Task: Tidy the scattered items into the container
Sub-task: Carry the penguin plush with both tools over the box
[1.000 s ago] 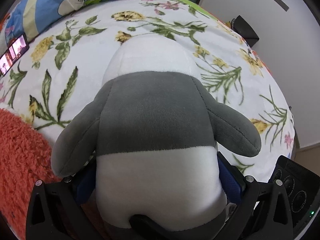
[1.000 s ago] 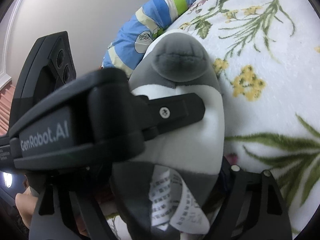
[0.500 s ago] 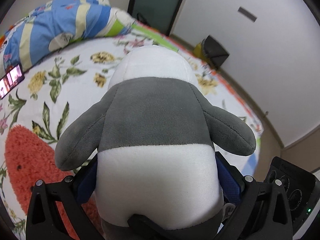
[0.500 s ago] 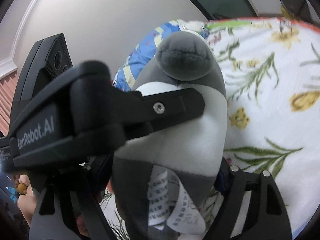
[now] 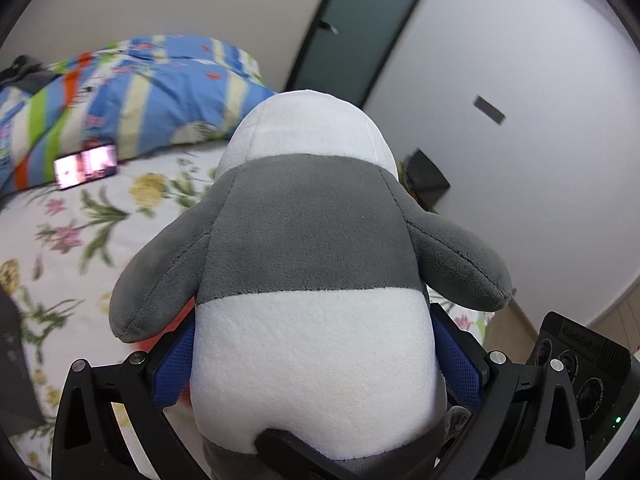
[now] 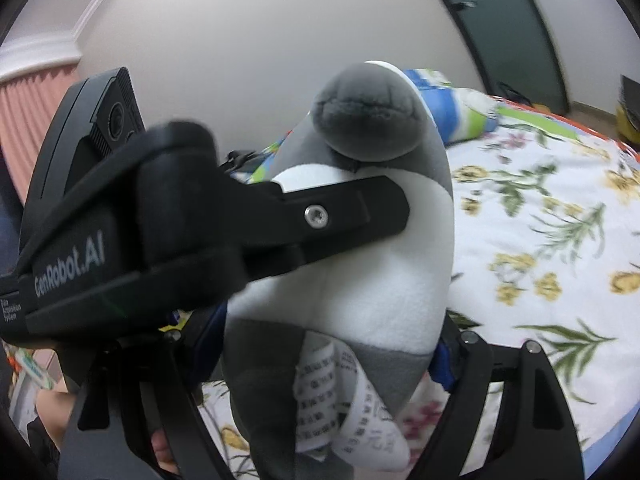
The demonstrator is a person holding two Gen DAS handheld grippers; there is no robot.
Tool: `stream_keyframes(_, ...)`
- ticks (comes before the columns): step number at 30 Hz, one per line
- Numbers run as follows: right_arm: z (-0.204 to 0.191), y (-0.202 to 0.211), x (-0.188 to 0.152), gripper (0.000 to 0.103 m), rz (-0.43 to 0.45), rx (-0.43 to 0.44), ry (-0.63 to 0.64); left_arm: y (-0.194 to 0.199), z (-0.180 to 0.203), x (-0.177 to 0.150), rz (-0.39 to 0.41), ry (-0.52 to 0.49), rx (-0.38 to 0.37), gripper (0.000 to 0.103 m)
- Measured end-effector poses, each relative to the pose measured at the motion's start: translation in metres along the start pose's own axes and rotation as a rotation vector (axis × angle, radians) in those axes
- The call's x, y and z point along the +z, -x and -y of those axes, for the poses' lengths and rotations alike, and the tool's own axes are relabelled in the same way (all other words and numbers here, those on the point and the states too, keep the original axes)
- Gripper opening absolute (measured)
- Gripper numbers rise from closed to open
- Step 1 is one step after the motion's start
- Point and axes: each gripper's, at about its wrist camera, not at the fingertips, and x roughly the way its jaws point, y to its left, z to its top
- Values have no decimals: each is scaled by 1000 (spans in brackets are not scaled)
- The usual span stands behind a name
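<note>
A grey and white plush penguin (image 5: 312,264) fills the left wrist view, lifted above the bed. My left gripper (image 5: 316,356) is shut on its lower body, blue pads pressed on both sides. In the right wrist view the same plush penguin (image 6: 360,280) is held by my right gripper (image 6: 328,344), shut on its base beside a white care label (image 6: 352,396). The left gripper's body (image 6: 120,236) crosses the plush from the left. No container is in view.
A bed with a white floral sheet (image 5: 80,232) lies below. A blue striped pillow (image 5: 120,92) and a lit phone (image 5: 86,166) rest at its head. A dark box (image 5: 424,176) stands by the white wall. A dark door (image 6: 500,28) is behind.
Both grippers have lifted the plush higher off the bed and tilted up; more wall and door show, and the bed has dropped lower in both views.
</note>
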Motion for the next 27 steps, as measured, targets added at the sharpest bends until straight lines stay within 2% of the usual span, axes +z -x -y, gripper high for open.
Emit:
stream_keyframes(7,-88,-50,-24,84,-80,98,75,80,-95,-23,91,153,75,102)
stream_keyframes(11,-146,-87,-41,84,-159,191,168,129,-164,-49,226,334,117,102)
stream_keyframes(14,-197,-121,-49,84,-271,274,322,160,-208,-69,327,483,147,102)
stream_keyframes(17,-244,-148,-55,84,-372,320,473,188,-244,-90,437,619,175,102)
stream_keyframes(22,-281,-212,-50,84,-565,404,727,222,-294,-146,629,911,225,102)
stream_keyframes(24,-306,-230,-65,85,-664,436,859,227,-306,-171,709,1016,248,102)
stream_keyframes(27,-346,-241,-92,85,-797,460,1031,232,-325,-202,764,1162,295,102)
